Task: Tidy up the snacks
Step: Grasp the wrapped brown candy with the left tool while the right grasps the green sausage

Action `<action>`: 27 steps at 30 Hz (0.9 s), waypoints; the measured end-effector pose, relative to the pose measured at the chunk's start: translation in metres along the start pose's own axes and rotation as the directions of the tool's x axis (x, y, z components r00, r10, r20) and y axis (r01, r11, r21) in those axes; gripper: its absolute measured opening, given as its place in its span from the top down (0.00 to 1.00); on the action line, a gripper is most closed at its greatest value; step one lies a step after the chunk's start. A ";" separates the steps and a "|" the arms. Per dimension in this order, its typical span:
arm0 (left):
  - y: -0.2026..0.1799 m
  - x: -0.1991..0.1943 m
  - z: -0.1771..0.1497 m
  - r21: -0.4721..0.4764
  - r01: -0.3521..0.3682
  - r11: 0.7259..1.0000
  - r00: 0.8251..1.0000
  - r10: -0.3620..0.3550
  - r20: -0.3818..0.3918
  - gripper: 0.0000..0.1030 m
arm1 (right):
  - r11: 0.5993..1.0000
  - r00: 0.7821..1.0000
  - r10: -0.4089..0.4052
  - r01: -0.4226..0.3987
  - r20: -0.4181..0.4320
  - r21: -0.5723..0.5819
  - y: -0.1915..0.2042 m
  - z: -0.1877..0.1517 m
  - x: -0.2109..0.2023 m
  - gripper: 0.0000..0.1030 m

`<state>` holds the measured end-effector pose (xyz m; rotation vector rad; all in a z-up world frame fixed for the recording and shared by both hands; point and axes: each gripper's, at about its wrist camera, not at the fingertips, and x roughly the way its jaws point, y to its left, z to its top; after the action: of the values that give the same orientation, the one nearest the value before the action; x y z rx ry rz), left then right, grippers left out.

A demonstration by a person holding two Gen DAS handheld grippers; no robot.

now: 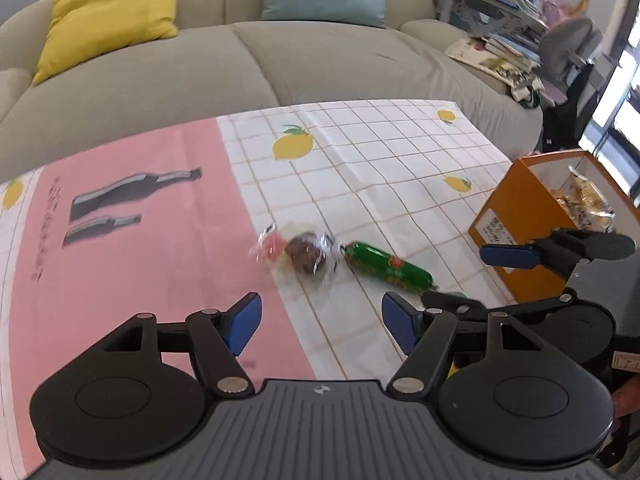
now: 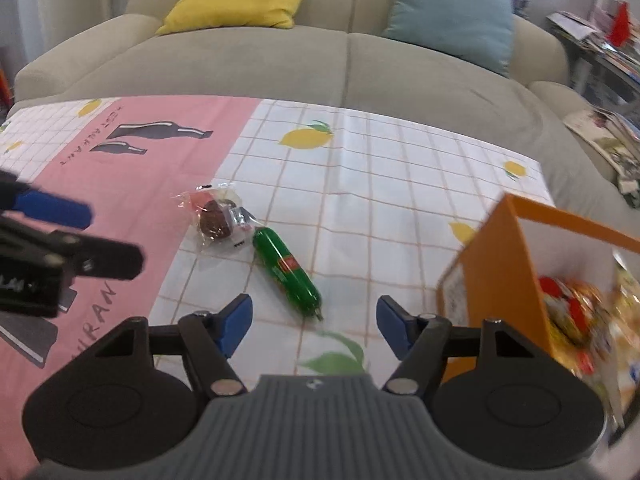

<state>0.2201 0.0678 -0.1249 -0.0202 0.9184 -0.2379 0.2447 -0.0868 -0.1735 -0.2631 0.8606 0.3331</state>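
Behind a table covered by a lemon-print cloth [image 1: 360, 152], a grey-green sofa [image 1: 240, 68] is seen. On the cloth lie a green sausage-shaped snack [image 2: 286, 270] and, touching its far end, a clear-wrapped brown sweet [image 2: 216, 220]. Both grippers are held wide apart and empty — the left gripper [image 1: 322, 322] short of the sweet, the right gripper [image 2: 314, 322] just short of the green snack. An orange box [image 2: 496, 272] with wrapped snacks inside stands at the right.

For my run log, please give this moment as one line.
left gripper: open, empty | right gripper: open, empty | green sausage, wrapped chocolate: on tablecloth | orange box: holds snacks
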 end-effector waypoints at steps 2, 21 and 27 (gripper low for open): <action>-0.001 0.012 0.007 0.050 -0.009 0.999 1.000 0.009 -0.006 0.21 | 1.000 1.000 0.005 -0.005 -0.008 -0.021 0.001 0.005 0.011 0.36; 0.014 0.092 0.030 0.078 -0.039 0.996 0.998 0.043 -0.042 0.19 | 0.996 0.996 0.063 -0.066 -0.058 -0.058 0.003 0.022 0.066 0.55; 0.010 0.094 0.029 0.056 -0.057 0.997 0.998 0.058 -0.029 0.27 | 0.995 0.994 0.086 -0.088 -0.067 -0.039 0.005 0.019 0.068 0.73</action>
<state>0.2995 0.0552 -0.1824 0.0606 0.9412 -0.2105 0.2976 -0.0630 -0.2147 -0.2770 0.9321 0.4260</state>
